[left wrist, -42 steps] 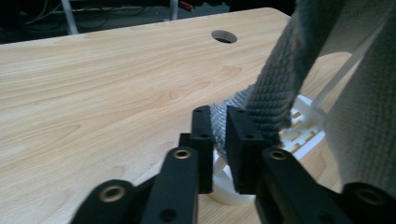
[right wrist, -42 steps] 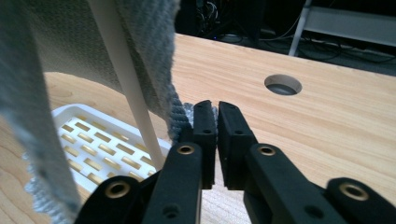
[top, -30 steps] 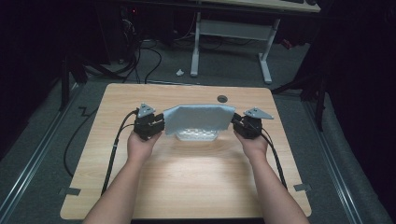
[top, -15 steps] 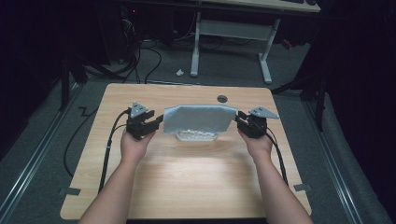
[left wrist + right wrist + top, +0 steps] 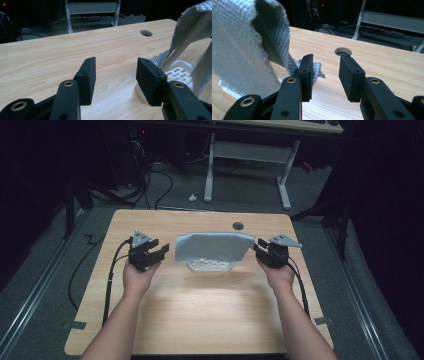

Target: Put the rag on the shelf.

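Now the grey cloth [image 5: 212, 247] lies draped over the white rack [image 5: 210, 265] at the middle of the wooden table [image 5: 200, 320]; the left gripper [image 5: 159, 253] sits just beside the cloth's left edge, jaws released and just been opening, nothing between them; the right gripper [image 5: 256, 250] is at the cloth's right corner, jaws likewise parted and just been opening, the cloth beside one pad, not clamped
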Action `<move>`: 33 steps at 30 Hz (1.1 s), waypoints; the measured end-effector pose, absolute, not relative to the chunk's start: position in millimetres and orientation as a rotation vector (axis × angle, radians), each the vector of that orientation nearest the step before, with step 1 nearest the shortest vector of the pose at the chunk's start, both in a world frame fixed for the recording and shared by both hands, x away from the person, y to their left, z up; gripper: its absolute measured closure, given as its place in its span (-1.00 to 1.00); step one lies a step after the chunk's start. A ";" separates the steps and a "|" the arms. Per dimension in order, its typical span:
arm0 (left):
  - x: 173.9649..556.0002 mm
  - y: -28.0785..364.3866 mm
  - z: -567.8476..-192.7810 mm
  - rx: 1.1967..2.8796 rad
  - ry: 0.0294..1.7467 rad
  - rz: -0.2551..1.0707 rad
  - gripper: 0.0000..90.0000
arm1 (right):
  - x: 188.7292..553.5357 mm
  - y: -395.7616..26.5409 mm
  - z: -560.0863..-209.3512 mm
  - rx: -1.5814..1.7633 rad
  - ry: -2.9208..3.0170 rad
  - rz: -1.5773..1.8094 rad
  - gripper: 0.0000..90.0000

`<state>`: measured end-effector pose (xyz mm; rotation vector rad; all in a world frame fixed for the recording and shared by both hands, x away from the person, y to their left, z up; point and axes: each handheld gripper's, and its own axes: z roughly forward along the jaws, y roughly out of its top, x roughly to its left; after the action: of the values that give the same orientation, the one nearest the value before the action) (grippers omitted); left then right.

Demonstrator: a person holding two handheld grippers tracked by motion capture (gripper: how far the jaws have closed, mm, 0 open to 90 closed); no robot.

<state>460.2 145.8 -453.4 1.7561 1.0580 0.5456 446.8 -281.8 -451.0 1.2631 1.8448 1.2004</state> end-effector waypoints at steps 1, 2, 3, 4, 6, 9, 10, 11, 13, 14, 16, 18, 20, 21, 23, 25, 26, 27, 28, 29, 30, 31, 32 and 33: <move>460.0 145.4 -453.5 1.758 1.058 0.545 0.12 | 447.6 -281.8 -451.5 1.264 1.844 1.203 0.44; 459.6 144.8 -453.6 1.761 1.055 0.544 0.12 | 448.6 -281.7 -452.3 1.272 1.845 1.202 0.44; 459.2 144.0 -453.6 1.760 1.052 0.541 0.12 | 449.7 -281.6 -453.3 1.276 1.845 1.201 0.44; 458.6 143.1 -453.6 1.761 1.047 0.540 0.12 | 451.0 -281.3 -454.3 1.280 1.841 1.204 0.44; 457.7 140.9 -453.6 1.762 1.038 0.538 0.12 | 454.2 -280.8 -455.7 1.286 1.836 1.210 0.44; 456.9 137.9 -453.5 1.759 1.030 0.529 0.12 | 459.9 -279.8 -458.3 1.303 1.821 1.216 0.44; 456.6 136.7 -453.6 1.761 1.025 0.525 0.12 | 463.0 -279.4 -459.0 1.315 1.832 1.210 0.44; 456.1 135.3 -453.8 1.763 1.022 0.526 0.12 | 465.9 -278.4 -459.7 1.317 1.840 1.203 0.44; 455.5 133.1 -454.6 1.773 1.015 0.527 0.12 | 470.4 -275.9 -460.7 1.315 1.845 1.190 0.44; 455.3 132.2 -455.1 1.777 1.015 0.525 0.12 | 472.5 -274.7 -461.1 1.315 1.844 1.192 0.44; 455.0 130.8 -456.1 1.781 1.012 0.522 0.12 | 475.9 -273.8 -461.0 1.324 1.840 1.195 0.44; 454.5 129.4 -456.5 1.777 1.010 0.517 0.12 | 478.2 -272.7 -460.4 1.327 1.845 1.190 0.44; 453.9 127.7 -456.6 1.774 1.004 0.512 0.12 | 478.7 -271.9 -457.7 1.315 1.846 1.190 0.44; 453.4 126.4 -456.7 1.775 0.998 0.512 0.12 | 478.2 -271.6 -455.5 1.313 1.841 1.198 0.44; 452.9 124.2 -457.3 1.776 0.994 0.509 0.13 | 475.8 -271.5 -449.8 1.292 1.824 1.219 0.46; 452.5 122.9 -457.7 1.780 0.991 0.509 0.13 | 474.9 -272.0 -444.2 1.284 1.826 1.234 0.48; 452.3 122.1 -458.1 1.782 0.988 0.511 0.13 | 474.0 -272.2 -441.8 1.274 1.821 1.230 0.48; 452.1 121.4 -458.5 1.782 0.988 0.511 0.12 | 473.2 -272.4 -439.6 1.272 1.817 1.231 0.49; 452.0 121.2 -458.9 1.782 0.989 0.512 0.12 | 472.4 -273.1 -437.5 1.263 1.818 1.222 0.50; 452.0 121.2 -459.3 1.784 0.990 0.511 0.12 | 472.1 -273.6 -436.7 1.258 1.817 1.222 0.50; 452.0 121.3 -460.0 1.785 0.992 0.513 0.12 | 471.4 -274.4 -436.1 1.258 1.817 1.211 0.50; 452.0 121.7 -460.6 1.786 0.993 0.514 0.13 | 470.9 -275.4 -436.0 1.260 1.819 1.202 0.50; 452.1 122.4 -461.3 1.787 0.995 0.514 0.12 | 470.5 -276.8 -436.4 1.261 1.820 1.198 0.50; 452.2 122.9 -462.1 1.785 1.000 0.512 0.13 | 469.5 -278.2 -436.7 1.268 1.819 1.191 0.50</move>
<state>452.2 122.9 -462.1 1.7846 1.0002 0.5124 469.5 -278.2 -436.7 1.2684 1.8195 1.1910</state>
